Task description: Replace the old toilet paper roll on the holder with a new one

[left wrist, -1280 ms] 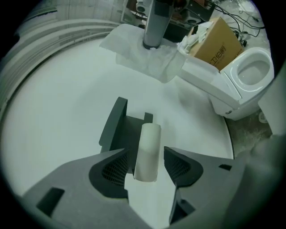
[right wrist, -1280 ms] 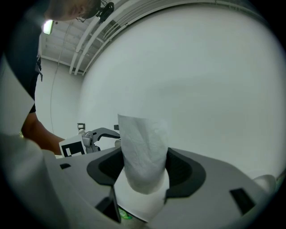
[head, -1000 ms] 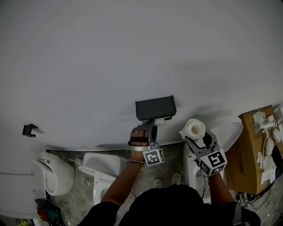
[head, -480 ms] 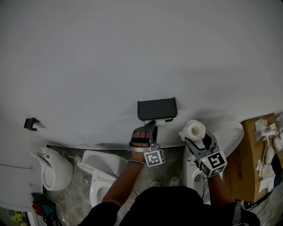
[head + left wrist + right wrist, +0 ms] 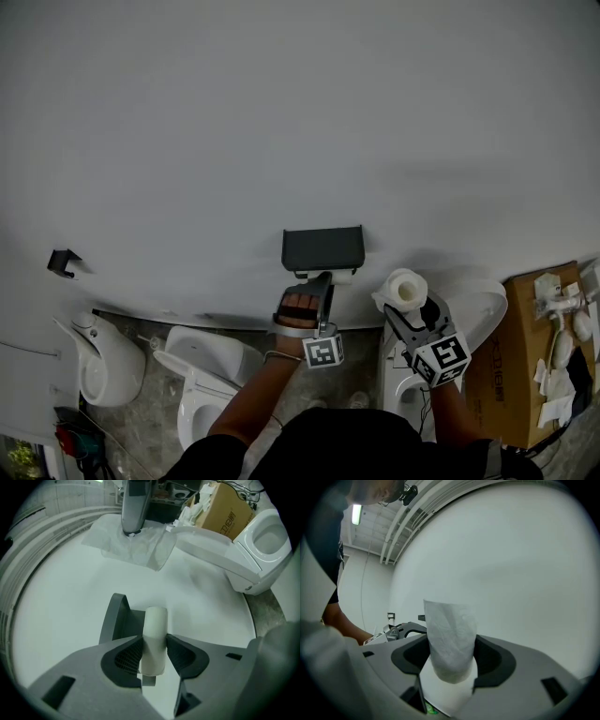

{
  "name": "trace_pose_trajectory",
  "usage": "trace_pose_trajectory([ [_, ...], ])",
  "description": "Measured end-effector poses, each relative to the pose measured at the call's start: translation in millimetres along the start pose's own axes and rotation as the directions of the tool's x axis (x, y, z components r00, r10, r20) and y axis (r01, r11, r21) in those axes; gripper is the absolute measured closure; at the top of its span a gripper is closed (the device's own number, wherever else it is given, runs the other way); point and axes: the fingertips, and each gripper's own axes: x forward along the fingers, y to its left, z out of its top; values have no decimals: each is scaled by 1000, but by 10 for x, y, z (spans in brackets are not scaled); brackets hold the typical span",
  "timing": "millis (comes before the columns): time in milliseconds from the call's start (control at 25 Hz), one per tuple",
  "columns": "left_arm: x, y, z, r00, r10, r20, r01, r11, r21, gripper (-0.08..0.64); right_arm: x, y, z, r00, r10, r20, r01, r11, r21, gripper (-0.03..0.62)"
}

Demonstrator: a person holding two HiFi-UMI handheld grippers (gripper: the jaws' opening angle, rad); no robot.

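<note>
A dark grey paper holder (image 5: 323, 248) hangs on the white wall. Below its cover sits the old roll, a bare pale tube (image 5: 155, 637). My left gripper (image 5: 322, 284) reaches level up to it, and in the left gripper view (image 5: 153, 657) both pads press on the tube's sides. To the right, my right gripper (image 5: 410, 311) is shut on a full white new roll (image 5: 402, 288), held clear of the holder. In the right gripper view (image 5: 451, 662) a loose sheet of the new roll (image 5: 451, 634) stands up between the jaws.
A white toilet (image 5: 200, 368) and a second white fixture (image 5: 98, 361) stand below left, another toilet (image 5: 473, 309) below right. A cardboard box (image 5: 520, 352) with white scraps sits far right. A small black hook (image 5: 62, 261) is on the wall at left.
The head view has shifted a little. My left gripper stays at the holder's underside and my right gripper keeps the new roll beside it.
</note>
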Motion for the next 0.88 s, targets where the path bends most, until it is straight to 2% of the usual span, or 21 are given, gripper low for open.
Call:
trace_pose_trajectory([
  [560, 208, 1, 523, 996, 5, 86, -6, 1000, 8, 399, -146, -315, 30, 999, -34, 9, 34, 999, 5, 318],
  [720, 235, -13, 691, 993, 5, 120, -5, 1000, 0, 399, -235, -418, -31, 998, -63, -4, 63, 998, 7, 318],
  [880, 284, 4, 822, 989, 5, 145, -10, 1000, 28, 399, -317, -537, 37, 995, -99, 19, 99, 995, 13, 318],
])
